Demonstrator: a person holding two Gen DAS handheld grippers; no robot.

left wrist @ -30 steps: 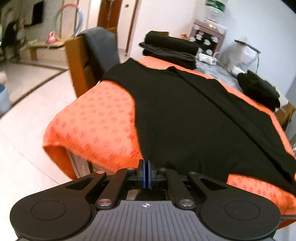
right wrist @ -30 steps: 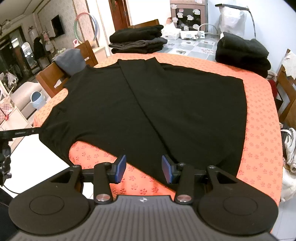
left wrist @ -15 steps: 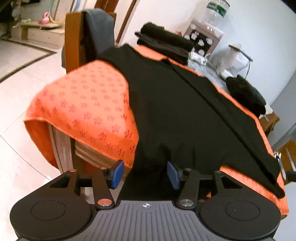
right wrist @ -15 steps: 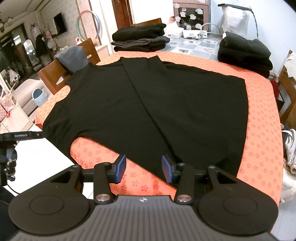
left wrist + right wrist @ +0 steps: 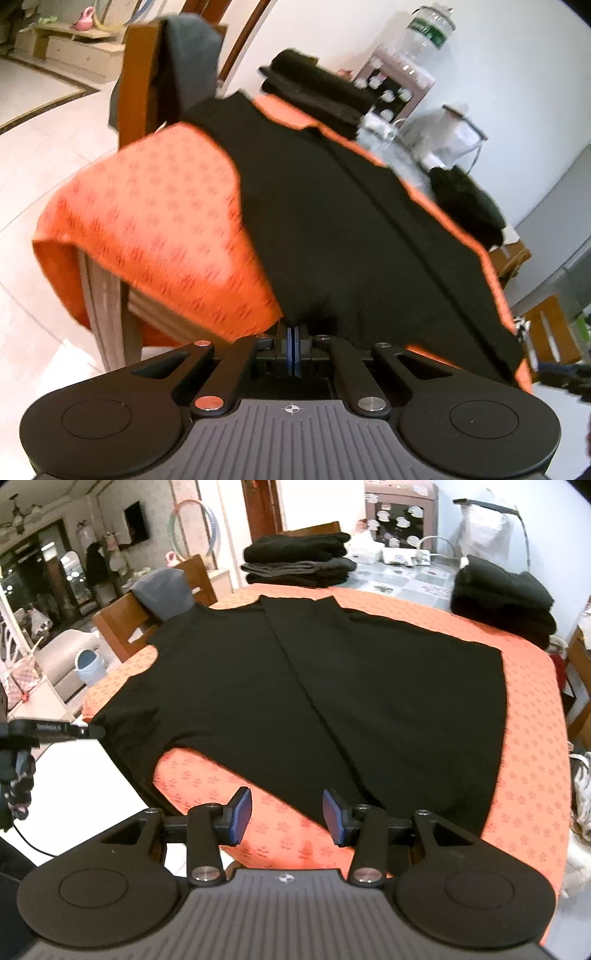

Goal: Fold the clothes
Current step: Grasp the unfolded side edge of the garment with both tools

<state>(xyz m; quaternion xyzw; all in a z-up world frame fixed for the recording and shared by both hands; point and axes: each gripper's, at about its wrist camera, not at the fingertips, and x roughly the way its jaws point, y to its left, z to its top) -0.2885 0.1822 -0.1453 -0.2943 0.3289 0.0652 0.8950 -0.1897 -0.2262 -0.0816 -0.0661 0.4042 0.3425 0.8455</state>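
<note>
A black garment [image 5: 317, 686] lies spread flat on the orange cloth-covered table [image 5: 532, 709], with one side folded over along a long central crease. In the left wrist view the same garment [image 5: 351, 229] runs away from me. My left gripper [image 5: 294, 338] is shut on the garment's near corner at the table's left edge. That gripper also shows at the left of the right wrist view [image 5: 88, 731]. My right gripper [image 5: 287, 816] is open and empty, just above the table's near edge, in front of the garment's hem.
Folded dark clothes [image 5: 299, 559] are stacked at the table's far end, and another black pile [image 5: 502, 602] at the far right. A wooden chair with a grey garment [image 5: 162, 594] stands at the left. Another chair [image 5: 580, 686] stands at the right.
My left gripper opened around the garment's corner at the table edge, then closed on it. My right gripper has stayed open and nearly still.
</note>
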